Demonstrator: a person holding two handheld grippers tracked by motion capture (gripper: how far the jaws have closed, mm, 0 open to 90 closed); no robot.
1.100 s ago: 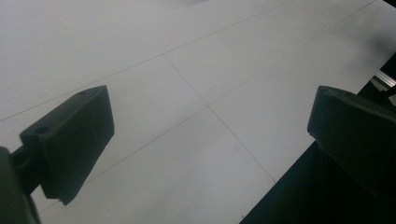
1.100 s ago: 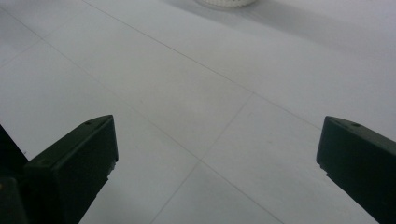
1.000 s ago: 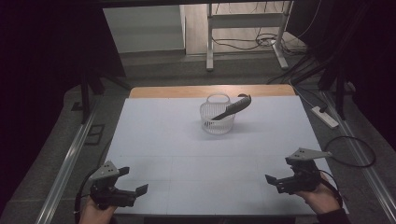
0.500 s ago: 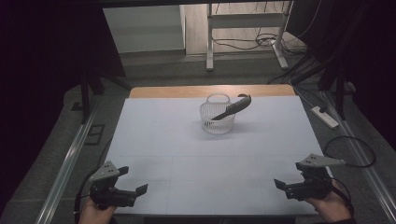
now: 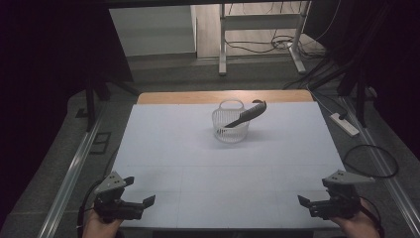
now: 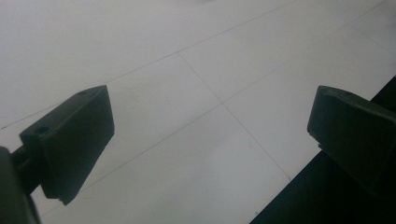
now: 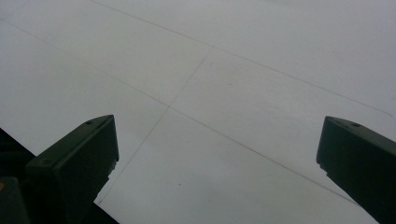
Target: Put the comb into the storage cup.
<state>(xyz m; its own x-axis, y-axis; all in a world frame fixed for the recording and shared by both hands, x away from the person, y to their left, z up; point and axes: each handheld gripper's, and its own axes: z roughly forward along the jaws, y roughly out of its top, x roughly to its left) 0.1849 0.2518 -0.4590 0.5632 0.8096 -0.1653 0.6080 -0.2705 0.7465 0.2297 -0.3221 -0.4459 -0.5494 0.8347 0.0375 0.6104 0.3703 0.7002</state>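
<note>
A white worktop (image 5: 163,148) is lying under faint seam lines, with a strip of bare wood (image 5: 173,97) showing along its far edge. Beyond it a white metal frame (image 5: 223,44) is standing on the floor among loose cables (image 5: 262,42), and a white power strip (image 5: 345,124) is lying to the right.

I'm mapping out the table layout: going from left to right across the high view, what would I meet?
left gripper → white mesh basket, with a dark utensil leaning in it → right gripper → power strip on the floor
</note>
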